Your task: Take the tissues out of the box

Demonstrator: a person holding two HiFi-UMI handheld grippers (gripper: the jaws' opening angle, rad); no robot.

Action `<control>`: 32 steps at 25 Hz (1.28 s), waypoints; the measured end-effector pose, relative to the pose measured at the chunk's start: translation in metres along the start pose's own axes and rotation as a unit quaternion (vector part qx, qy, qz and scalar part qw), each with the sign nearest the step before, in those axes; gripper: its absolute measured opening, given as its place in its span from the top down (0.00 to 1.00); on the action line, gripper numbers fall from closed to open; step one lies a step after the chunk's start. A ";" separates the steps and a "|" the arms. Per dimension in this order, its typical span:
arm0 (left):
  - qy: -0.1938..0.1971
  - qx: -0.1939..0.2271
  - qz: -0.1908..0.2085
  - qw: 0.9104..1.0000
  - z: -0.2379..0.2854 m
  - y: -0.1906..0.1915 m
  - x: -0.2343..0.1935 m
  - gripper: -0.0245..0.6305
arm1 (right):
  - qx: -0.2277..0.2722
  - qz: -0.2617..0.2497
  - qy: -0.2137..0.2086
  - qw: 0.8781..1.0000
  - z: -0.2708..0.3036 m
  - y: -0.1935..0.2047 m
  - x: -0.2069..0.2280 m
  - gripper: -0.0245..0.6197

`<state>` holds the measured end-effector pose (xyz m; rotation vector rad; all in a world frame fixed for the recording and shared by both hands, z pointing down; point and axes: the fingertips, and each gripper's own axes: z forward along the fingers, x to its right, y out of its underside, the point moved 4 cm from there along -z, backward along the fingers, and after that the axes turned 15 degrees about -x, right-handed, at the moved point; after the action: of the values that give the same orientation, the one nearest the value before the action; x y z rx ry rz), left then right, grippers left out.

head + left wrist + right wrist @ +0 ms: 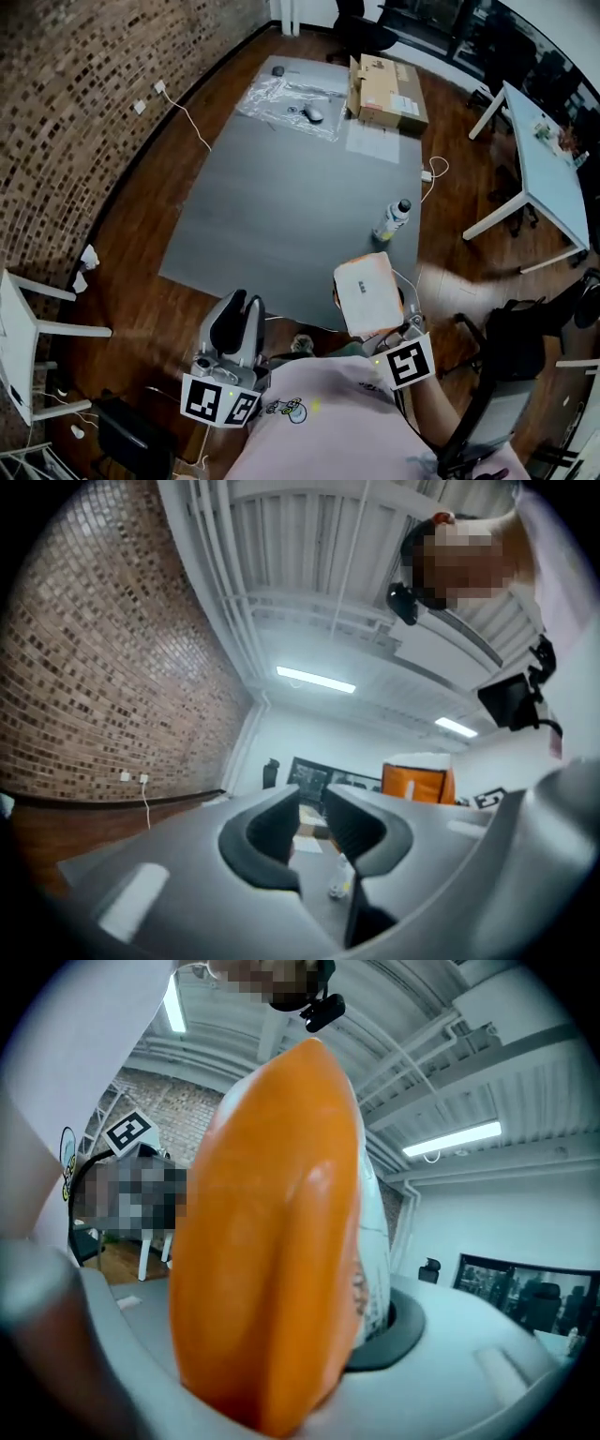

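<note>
An orange tissue pack with a white face (368,292) is held up in front of my chest, above the near edge of the grey table (281,206). My right gripper (380,333) is shut on its lower end. In the right gripper view the pack (272,1213) fills the middle and hides the right gripper's (309,1335) left jaw. My left gripper (241,321) is to the pack's left, apart from it. Its black jaws stand a narrow gap apart with nothing between them. From the left gripper (312,832) view the pack (417,782) shows at the right.
A plastic bottle (393,219) stands near the table's right edge. At the far end lie a cardboard box (384,91) and a clear plastic sheet (291,103). A white table (544,178) is at the right, a white chair (28,328) at the left, by the brick wall.
</note>
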<state>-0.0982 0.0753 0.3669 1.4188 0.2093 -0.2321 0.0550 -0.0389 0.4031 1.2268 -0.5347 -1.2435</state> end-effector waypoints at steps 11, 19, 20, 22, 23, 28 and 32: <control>-0.063 0.038 -0.016 0.997 -0.032 -0.009 -0.017 0.84 | 0.068 0.002 -0.043 0.997 0.016 -0.043 -0.024 0.52; -0.044 0.029 -0.006 0.999 -0.025 0.003 0.007 0.83 | 0.034 0.013 -0.047 0.998 0.005 -0.018 -0.018 0.52; -0.041 0.029 -0.004 0.999 -0.024 0.002 0.010 0.83 | 0.037 0.012 -0.044 0.998 0.002 -0.018 -0.016 0.52; -0.036 0.029 0.001 0.999 -0.022 0.000 0.014 0.83 | 0.044 0.015 -0.039 0.998 -0.001 -0.019 -0.014 0.52; -0.034 0.029 0.003 0.999 -0.021 -0.002 0.016 0.83 | 0.045 0.016 -0.036 0.998 -0.002 -0.019 -0.013 0.52; -0.029 0.030 0.009 0.999 -0.019 -0.002 0.024 0.83 | 0.046 0.016 -0.033 0.998 -0.007 -0.017 -0.010 0.52; -0.028 0.031 0.012 0.999 -0.017 -0.004 0.028 0.83 | 0.049 0.015 -0.029 0.998 -0.011 -0.017 -0.006 0.52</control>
<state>-0.0725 0.0906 0.3533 1.4742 0.1397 -0.2600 0.0557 -0.0270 0.3861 1.2634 -0.6615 -1.2435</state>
